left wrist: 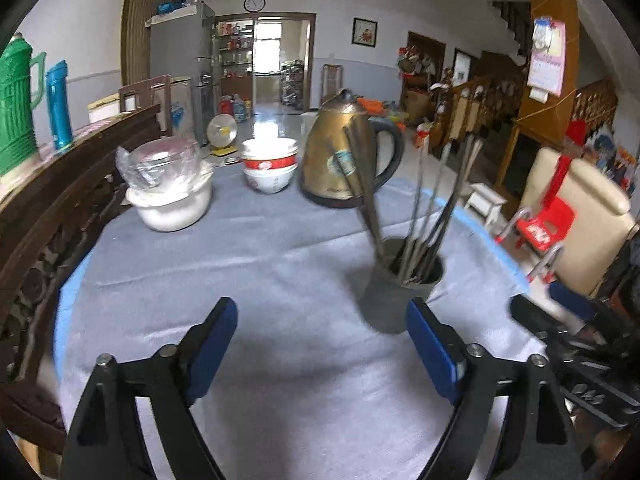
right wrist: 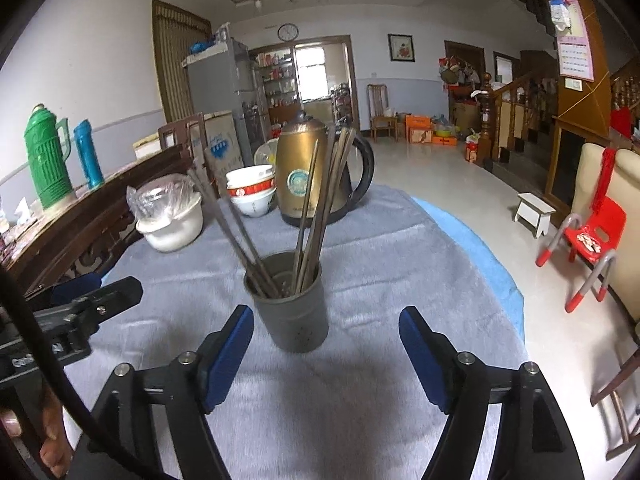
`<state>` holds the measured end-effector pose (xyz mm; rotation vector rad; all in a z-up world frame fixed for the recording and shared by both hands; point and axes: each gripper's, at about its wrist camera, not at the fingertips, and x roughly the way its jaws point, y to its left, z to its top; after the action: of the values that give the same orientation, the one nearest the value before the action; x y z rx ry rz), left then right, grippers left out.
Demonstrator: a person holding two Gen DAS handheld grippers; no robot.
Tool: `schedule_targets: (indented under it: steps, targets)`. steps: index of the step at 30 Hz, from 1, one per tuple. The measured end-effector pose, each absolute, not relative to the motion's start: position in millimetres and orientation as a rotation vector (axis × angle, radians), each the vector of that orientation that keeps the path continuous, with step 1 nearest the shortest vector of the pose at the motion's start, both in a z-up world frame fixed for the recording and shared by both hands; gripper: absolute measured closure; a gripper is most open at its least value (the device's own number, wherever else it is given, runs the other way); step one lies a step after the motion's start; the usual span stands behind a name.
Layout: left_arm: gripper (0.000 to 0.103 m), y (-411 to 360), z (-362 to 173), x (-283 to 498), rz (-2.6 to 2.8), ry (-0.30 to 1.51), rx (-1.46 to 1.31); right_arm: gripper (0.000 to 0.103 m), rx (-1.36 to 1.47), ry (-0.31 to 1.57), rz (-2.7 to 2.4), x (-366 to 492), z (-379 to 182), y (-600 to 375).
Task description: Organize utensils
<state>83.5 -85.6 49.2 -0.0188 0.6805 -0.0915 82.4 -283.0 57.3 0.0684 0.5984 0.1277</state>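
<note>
A grey metal holder point(right wrist: 294, 308) stands upright on the grey cloth, with several chopsticks point(right wrist: 316, 200) fanned out of its mouth. My right gripper point(right wrist: 326, 322) is open, its blue pads on either side of the holder's lower half and clear of it. In the left wrist view the same holder point(left wrist: 394, 292) and its chopsticks point(left wrist: 436, 200) sit just beyond the right pad. My left gripper point(left wrist: 322, 314) is open over bare cloth with nothing between its pads. It also shows at the left edge point(right wrist: 108, 292) of the right wrist view.
A brass kettle point(right wrist: 308, 168), stacked bowls point(right wrist: 252, 190) and a plastic-covered white bowl point(right wrist: 170, 216) stand at the table's far side. A dark wooden bench with a green flask point(right wrist: 46, 156) runs along the left. The table edge point(right wrist: 516, 300) drops to the floor on the right, by a red chair point(right wrist: 588, 240).
</note>
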Motion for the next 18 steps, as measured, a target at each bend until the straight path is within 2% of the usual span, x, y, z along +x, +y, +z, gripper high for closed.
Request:
schedule_targets:
  steps: [9,12,18]
  targets:
    - [0.012,-64,37,75,-0.009,0.718,-0.028,0.024,0.057,0.609,0.150,57,55,-277]
    - [0.004,-62,42,69,-0.013,0.718,-0.036,0.024,0.059,0.594,0.149,51,62,-278]
    - [0.002,-64,57,63,-0.059,0.726,-0.069,0.024,0.057,0.578,0.155,46,76,-275]
